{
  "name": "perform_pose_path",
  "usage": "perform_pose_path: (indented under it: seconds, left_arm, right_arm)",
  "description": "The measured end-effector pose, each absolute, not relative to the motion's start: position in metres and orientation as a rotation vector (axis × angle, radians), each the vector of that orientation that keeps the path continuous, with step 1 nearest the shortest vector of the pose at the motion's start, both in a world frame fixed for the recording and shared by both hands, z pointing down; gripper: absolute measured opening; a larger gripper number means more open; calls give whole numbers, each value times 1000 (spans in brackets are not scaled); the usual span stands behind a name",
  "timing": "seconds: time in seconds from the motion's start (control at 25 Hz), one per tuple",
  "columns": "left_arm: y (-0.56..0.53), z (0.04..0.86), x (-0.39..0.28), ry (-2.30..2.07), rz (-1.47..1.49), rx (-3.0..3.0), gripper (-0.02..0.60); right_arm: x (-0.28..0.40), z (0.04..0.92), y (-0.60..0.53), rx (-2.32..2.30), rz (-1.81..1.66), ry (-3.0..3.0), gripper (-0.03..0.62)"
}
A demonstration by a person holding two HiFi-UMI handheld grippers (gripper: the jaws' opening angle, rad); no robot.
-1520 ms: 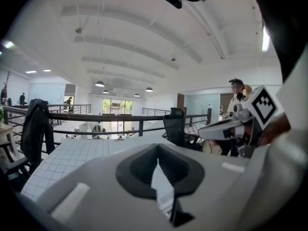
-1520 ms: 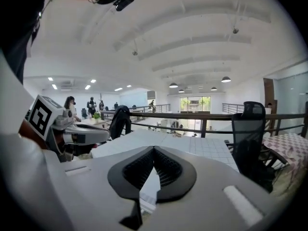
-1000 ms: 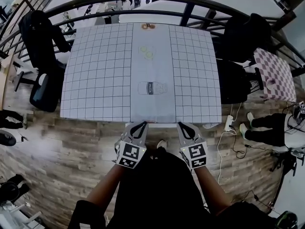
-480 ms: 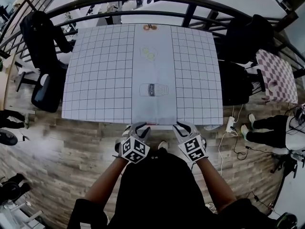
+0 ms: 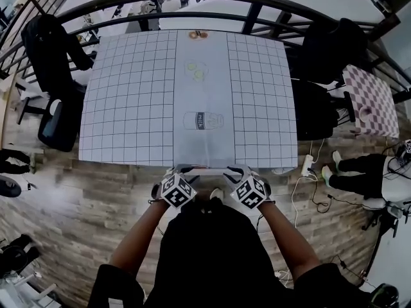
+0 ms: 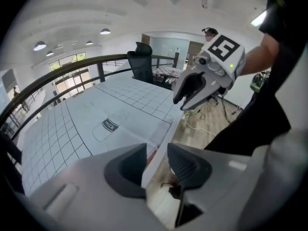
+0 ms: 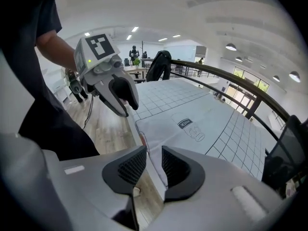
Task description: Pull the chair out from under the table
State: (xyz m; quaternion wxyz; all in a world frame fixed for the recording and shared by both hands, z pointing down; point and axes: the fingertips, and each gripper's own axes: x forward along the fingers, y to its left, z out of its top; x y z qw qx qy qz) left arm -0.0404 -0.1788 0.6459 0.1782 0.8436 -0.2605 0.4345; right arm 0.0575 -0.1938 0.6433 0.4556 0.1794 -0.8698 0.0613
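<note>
At 6 o'clock of the bench (image 5: 128, 108), the chair (image 5: 204, 169) is tucked under; only what seems its pale top rail is seen. The left tool (image 5: 180, 171) and right tool (image 5: 235, 171) have just been spread astride it, not yet pinching. It is judged stiff and fairly heavy, so the rail should be gripped.

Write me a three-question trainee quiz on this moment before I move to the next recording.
1. True or false: the grey left tongs and grey right tongs are clamped shut.
2. Which word is printed on the bottle drawing on the white grid-patterned tablecloth? A juice, B milk, C water.
3. Fill in: both tongs hang at the ____ edge of the table, as the person sees it.
Key: 1 false: jaws apart, just been opening, gripping nothing, the table's edge showing in each gap. 2 B. 3 near.
</note>
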Motion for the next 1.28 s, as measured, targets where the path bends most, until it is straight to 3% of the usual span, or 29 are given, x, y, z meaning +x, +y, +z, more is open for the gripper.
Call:
perform_pose_path:
  seconds: [0.36, 1.28]
  left_arm:
    - [-159, 679, -20, -436, 1469, 2423, 181]
    - [-159, 729, -24, -281, 1663, 2299, 130]
  right_arm:
    - [49, 671, -176, 249, 89, -2047, 120]
    - [34, 751, -162, -56, -65, -1815, 121]
